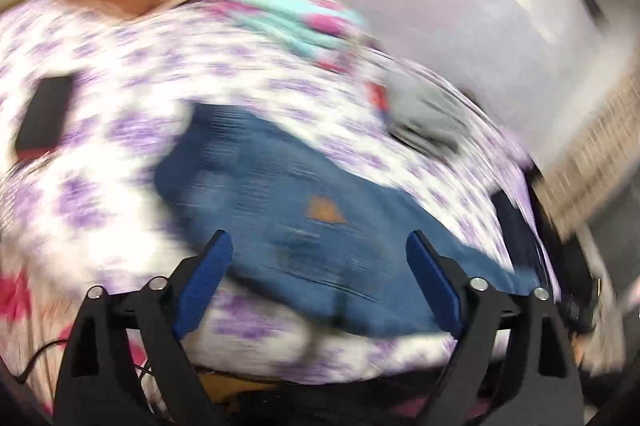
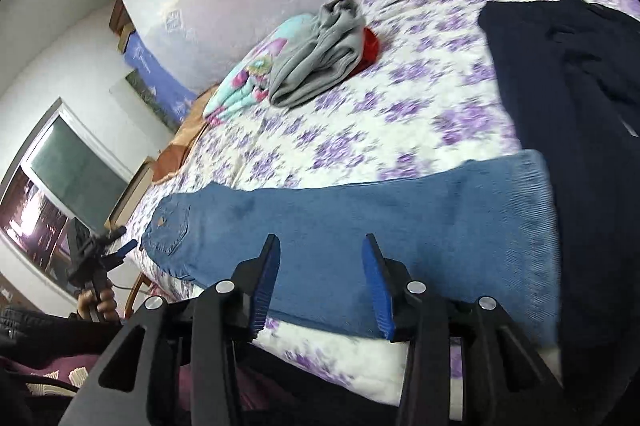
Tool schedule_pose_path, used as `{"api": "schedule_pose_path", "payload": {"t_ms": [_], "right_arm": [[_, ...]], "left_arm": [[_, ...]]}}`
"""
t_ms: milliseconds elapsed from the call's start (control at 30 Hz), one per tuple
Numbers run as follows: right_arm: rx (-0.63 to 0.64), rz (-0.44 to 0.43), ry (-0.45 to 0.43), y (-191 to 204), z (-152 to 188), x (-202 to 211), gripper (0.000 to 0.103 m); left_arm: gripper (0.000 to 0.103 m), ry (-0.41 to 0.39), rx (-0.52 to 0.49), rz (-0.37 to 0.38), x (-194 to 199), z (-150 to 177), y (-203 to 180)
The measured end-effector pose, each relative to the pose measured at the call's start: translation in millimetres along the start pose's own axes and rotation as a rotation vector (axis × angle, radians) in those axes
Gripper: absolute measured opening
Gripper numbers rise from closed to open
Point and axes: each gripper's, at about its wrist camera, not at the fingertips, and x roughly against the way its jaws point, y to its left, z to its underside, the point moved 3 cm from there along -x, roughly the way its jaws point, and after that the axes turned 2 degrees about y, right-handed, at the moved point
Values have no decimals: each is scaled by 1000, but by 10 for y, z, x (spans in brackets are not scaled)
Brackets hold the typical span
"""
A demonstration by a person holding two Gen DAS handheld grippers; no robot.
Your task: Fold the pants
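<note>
The jeans [image 2: 360,222] lie stretched long across the flowered bedspread [image 2: 420,74], one leg apparently stacked on the other, so the lengthwise fold looks done and the crosswise fold is what's left, as I read it.

The right gripper [image 2: 320,286] hovers over the middle of the leg with its fingers spread and nothing between them; the hem end lies off to the right of those fingers, the waist and back pocket to their left. The left gripper [image 1: 320,278] is also spread and empty, and the waist end with its tan patch sits just ahead of its fingers, though that view is badly smeared.

Next, I'd guess, each gripper needs to pinch a corner at one end and carry it over to the other end, keeping the edges squared.

Counting:
- one pair of jeans
- one dark garment [image 2: 580,86] beyond the right fingers
- one grey garment [image 2: 320,62] farther ahead
- one turquoise patterned piece [image 2: 244,82] beside it
- something red [image 2: 370,46] underneath, too hidden to name
</note>
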Motion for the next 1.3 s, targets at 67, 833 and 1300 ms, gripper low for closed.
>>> {"api": "schedule_pose_path", "payload": {"t_ms": [67,833,1300], "right_arm": [[-3,-8,25,31,-23,-129,43],[-23,-18,65,2,53,-404,43],[176,-106,134,740,-442,-679,52]], "left_arm": [[86,32,118,24,-76,-52,245],[18,-29,135,-102,-151,-529,516],[65,-93,-27,-209,249,-308,128]]}}
